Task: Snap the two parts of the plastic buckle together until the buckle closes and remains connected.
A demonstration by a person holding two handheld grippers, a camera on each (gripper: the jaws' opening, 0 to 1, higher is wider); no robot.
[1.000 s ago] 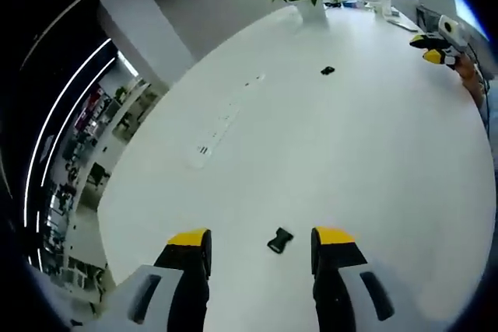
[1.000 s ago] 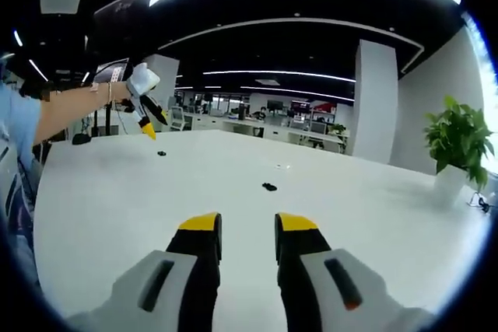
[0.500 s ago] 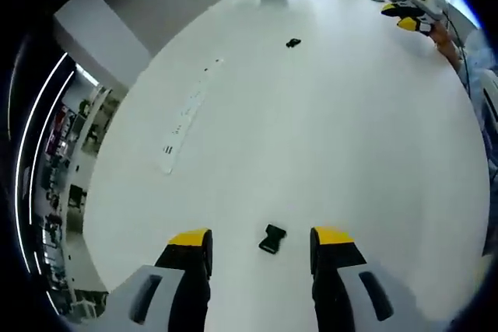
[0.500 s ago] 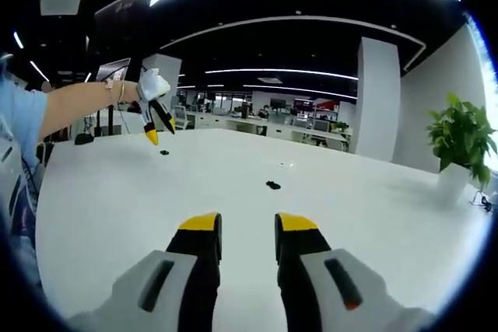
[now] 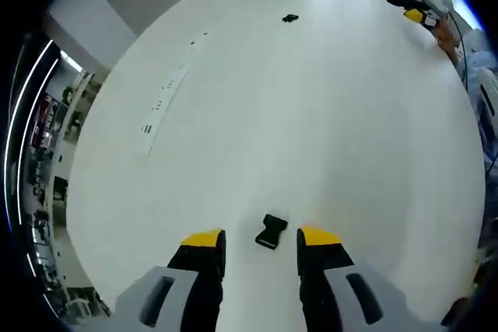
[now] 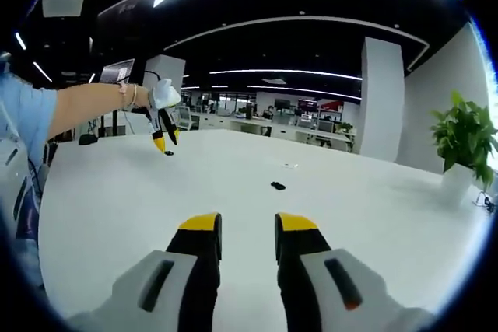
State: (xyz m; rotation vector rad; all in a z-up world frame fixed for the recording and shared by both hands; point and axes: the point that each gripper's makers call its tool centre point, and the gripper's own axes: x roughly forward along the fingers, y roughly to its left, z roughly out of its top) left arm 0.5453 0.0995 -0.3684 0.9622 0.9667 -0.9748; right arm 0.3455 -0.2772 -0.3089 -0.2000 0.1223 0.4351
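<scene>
Nothing joined yet: left gripper (image 5: 260,240) open around near buckle half (image 5: 270,232) on table (image 5: 327,114), not gripping; other half (image 5: 290,18) far across, well apart; right gripper (image 6: 246,225) empty, jaws slightly parted, above table

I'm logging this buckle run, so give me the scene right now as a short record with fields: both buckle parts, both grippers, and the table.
near buckle part: small black plastic buckle half lying on the white table, between the left gripper's yellow tips, untouched
far buckle part: second black plastic piece farther across the table, apart from the first
left gripper: open, lowered around the near part
right gripper: open, empty, above bare table
buckle state: not joined
</scene>
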